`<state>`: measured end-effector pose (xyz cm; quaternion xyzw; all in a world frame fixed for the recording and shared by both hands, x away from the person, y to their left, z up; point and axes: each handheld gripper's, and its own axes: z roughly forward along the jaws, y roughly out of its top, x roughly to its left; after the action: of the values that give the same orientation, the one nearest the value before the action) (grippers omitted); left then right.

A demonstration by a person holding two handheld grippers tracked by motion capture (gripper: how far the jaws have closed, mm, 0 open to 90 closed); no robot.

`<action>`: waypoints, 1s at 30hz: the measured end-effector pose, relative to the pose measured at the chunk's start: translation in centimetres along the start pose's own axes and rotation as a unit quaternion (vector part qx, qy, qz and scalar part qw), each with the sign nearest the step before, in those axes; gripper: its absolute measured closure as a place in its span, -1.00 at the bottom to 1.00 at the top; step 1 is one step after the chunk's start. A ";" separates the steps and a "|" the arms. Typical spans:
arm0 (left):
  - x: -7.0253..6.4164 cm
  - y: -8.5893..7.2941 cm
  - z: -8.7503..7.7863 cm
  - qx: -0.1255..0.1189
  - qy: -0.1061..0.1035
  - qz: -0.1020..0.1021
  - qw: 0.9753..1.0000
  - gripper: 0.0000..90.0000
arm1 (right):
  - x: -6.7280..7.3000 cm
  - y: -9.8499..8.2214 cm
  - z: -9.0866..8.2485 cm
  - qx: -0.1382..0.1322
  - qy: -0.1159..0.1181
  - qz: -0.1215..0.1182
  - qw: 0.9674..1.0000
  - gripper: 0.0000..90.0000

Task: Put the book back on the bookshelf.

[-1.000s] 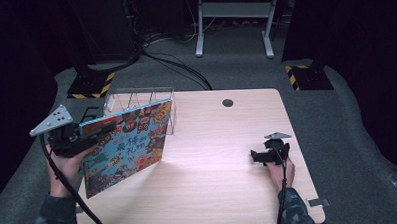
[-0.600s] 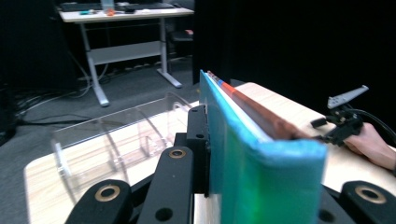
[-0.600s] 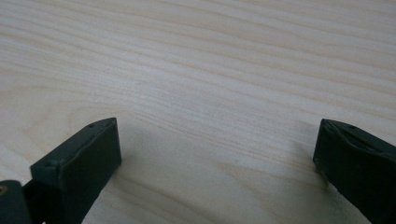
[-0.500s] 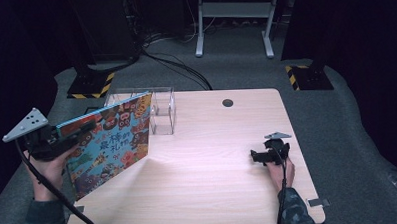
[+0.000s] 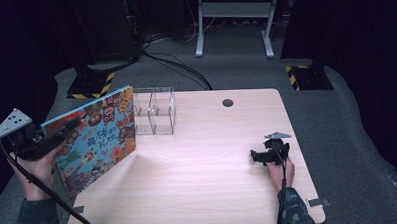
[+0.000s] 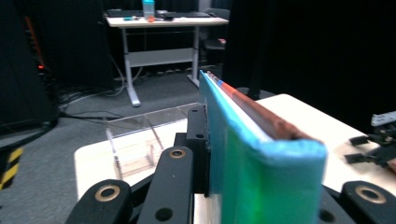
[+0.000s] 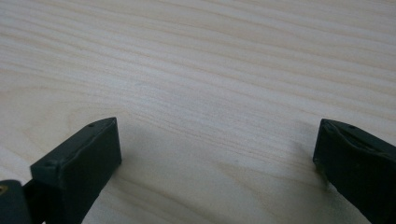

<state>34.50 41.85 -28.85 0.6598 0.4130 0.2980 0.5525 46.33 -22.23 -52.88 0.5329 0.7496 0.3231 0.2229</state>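
Observation:
A colourful picture book (image 5: 100, 138) with a blue edge hangs tilted over the table's left edge. My left gripper (image 5: 67, 130) is shut on its upper left part, held by a hand at the far left. In the left gripper view the book's blue edge (image 6: 243, 154) stands between the jaws, and one black finger (image 6: 197, 135) presses on its left face. A clear acrylic rack (image 5: 155, 111) stands empty at the table's back left, to the right of the book. My right gripper (image 5: 255, 156) rests on the table at the right, open (image 7: 217, 154) over bare wood.
The wooden table (image 5: 204, 192) has a round cable hole (image 5: 227, 102) at its back edge. On the grey floor behind stand a metal desk frame (image 5: 233, 20), two stands with yellow-black striped bases (image 5: 88, 88) (image 5: 308, 77), and loose cables (image 5: 175, 68).
The left hand has carried the book leftwards, away from the acrylic rack, which now stands uncovered. The right gripper has stayed in place.

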 end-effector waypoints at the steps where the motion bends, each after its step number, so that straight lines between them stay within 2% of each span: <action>1: 0.1 0.0 -0.1 -0.003 0.003 -0.001 1.000 0.80 | 0.0 0.0 0.0 0.000 0.000 0.001 1.000 -0.99; 5: 0.6 -0.1 -0.2 -0.008 0.017 -0.008 1.000 0.79 | 0.0 0.0 0.0 0.000 0.000 0.001 1.000 -0.99; 14: 1.0 -0.1 0.2 -0.013 0.051 -0.009 0.999 0.80 | 0.0 0.0 0.0 0.000 -0.001 0.002 1.000 -0.99; 18: 1.0 -0.1 0.7 -0.011 0.068 -0.008 0.998 0.79 | 0.0 0.0 0.0 0.001 0.000 0.001 1.000 -0.99; 24: 1.4 -0.4 1.6 -0.024 0.085 -0.015 0.996 0.79 | 0.0 0.0 0.0 0.001 -0.001 0.002 1.000 -0.99; 30: 1.4 -0.6 2.6 -0.031 0.106 -0.013 0.994 0.79 | 0.0 0.0 0.0 0.000 -0.002 0.001 1.000 -0.99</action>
<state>37.27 41.86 -30.05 0.6019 0.4680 0.3717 0.5297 46.31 -22.20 -52.88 0.5343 0.7489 0.3221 0.2234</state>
